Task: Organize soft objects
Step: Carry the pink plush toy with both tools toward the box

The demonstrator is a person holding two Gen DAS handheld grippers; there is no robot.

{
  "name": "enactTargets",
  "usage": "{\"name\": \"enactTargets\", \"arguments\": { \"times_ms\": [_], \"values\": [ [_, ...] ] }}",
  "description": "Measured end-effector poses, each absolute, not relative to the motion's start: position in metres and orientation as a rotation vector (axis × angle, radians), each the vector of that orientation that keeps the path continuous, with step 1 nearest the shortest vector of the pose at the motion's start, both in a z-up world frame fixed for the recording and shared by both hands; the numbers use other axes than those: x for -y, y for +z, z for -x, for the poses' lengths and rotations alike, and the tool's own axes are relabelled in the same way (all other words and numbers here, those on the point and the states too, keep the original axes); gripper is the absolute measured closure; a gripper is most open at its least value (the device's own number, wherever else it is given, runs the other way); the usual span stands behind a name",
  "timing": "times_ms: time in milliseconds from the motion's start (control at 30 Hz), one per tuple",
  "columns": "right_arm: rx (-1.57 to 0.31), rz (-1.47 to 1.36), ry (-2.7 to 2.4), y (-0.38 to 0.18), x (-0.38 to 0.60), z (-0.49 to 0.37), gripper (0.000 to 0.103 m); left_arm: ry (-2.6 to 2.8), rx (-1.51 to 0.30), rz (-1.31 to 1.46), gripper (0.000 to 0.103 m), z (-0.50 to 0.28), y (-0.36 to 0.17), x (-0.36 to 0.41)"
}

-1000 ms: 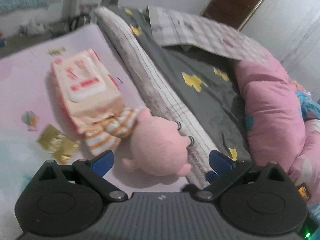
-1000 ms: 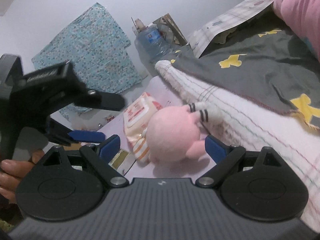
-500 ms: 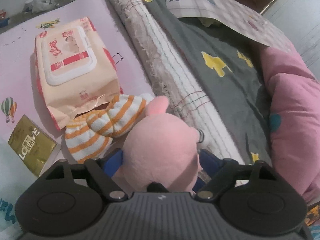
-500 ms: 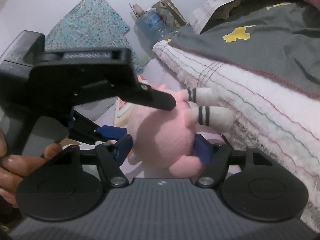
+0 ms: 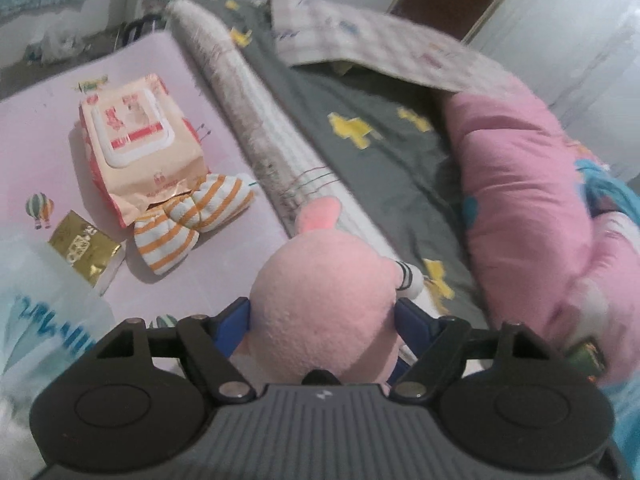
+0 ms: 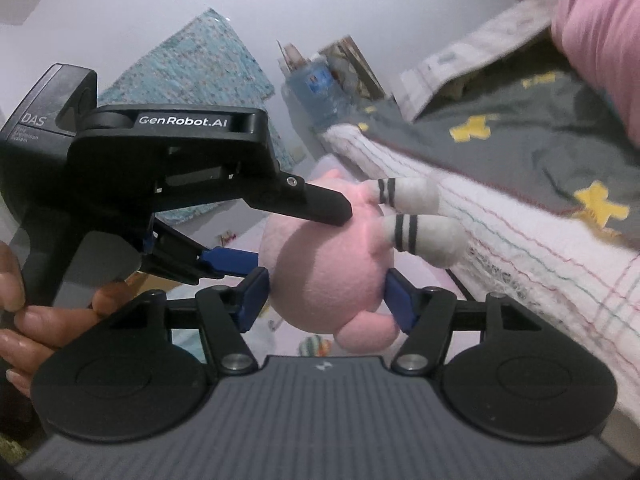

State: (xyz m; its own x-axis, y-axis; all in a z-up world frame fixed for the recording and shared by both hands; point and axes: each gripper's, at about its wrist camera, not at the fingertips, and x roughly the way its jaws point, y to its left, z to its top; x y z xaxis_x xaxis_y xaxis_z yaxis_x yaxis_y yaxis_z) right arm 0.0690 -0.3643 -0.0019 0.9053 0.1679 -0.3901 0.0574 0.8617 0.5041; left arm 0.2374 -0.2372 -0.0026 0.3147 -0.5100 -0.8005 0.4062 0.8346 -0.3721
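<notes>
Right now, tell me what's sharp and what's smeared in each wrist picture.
Left wrist view: the pink plush toy between the left gripper pads is fairly sharp, while the pink quilt and checked cloth are motion-smeared; fisheye bends the bed edge. Right wrist view: the toy and the lettering on the other gripper read crisply; the water bottle and bedding behind are blurred; light is dim and flat.

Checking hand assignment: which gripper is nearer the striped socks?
Left. The left gripper holds the pink plush just beside the striped socks; the right gripper grips it from the bed side.
</notes>
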Motion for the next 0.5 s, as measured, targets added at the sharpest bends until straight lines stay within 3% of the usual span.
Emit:
{"name": "enactTargets", "arguments": {
  "times_ms": [500],
  "values": [
    [-0.333, -0.329, 0.349, 0.099, 0.235, -0.022, 0.041, -0.45, -0.82, 0.261, 0.024, -0.135, 0.101, 0.075]
  ]
}}
